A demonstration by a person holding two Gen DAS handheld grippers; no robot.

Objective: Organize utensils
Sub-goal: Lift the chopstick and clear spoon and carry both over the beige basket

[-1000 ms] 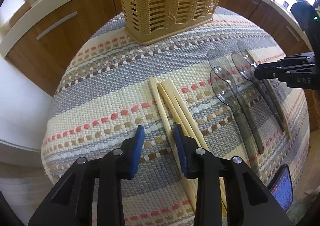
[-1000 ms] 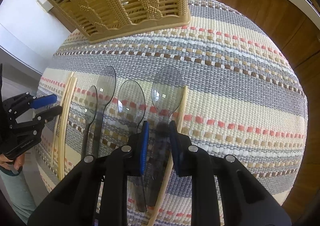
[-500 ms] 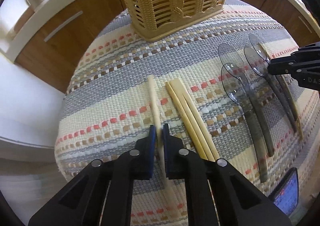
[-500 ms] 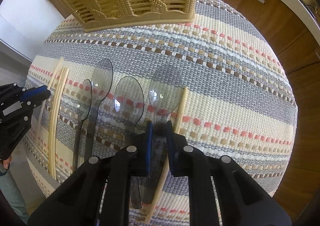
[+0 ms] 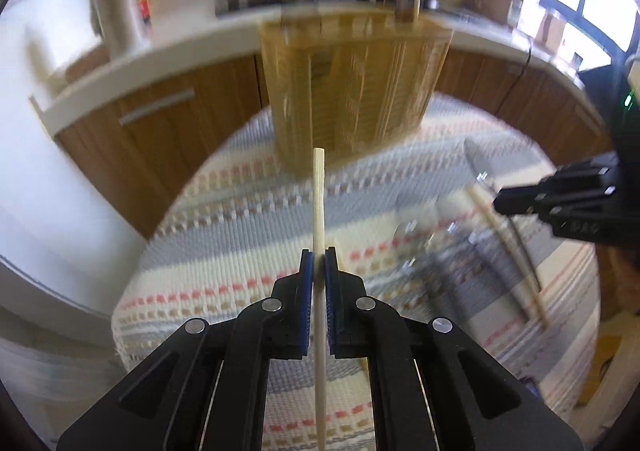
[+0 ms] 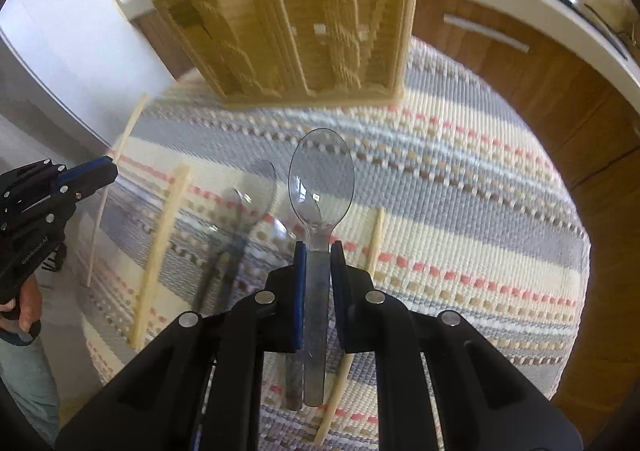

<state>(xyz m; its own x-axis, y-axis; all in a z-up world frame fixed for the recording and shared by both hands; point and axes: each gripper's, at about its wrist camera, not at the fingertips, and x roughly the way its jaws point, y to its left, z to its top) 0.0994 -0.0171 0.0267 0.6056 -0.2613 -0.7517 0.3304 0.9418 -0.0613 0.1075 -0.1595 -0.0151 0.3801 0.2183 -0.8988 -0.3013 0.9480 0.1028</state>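
A pale wooden chopstick (image 5: 318, 211) is clamped between the blue pads of the left gripper (image 5: 319, 263), its jaws closed on it about midway along; the stick runs straight toward twelve o'clock in the left wrist view, its far tip in front of the base of the tan woven plastic utensil basket (image 5: 352, 91). In the right wrist view that gripper appears at nine o'clock (image 6: 100, 173) with the thin stick (image 6: 128, 135) slanting through it.

A clear grey-tinted plastic spoon (image 6: 320, 187) is pinched by its handle in the right gripper (image 6: 319, 255), jaws closed on it, bowl pointing to twelve o'clock toward the basket (image 6: 296, 23).

Both utensils sit above a striped woven cloth of grey, cream and coral bands (image 6: 460, 187), though how far off it cannot be judged. On the cloth, at about ten o'clock from the held spoon, lie more clear spoons (image 6: 248, 203), blurred. A pair of chopsticks (image 6: 160, 247) lies further left, and a single chopstick (image 6: 374, 239) rests just right of the right gripper. Behind the basket stand brown wooden cabinets (image 5: 160, 119) under a white countertop (image 5: 132, 67).
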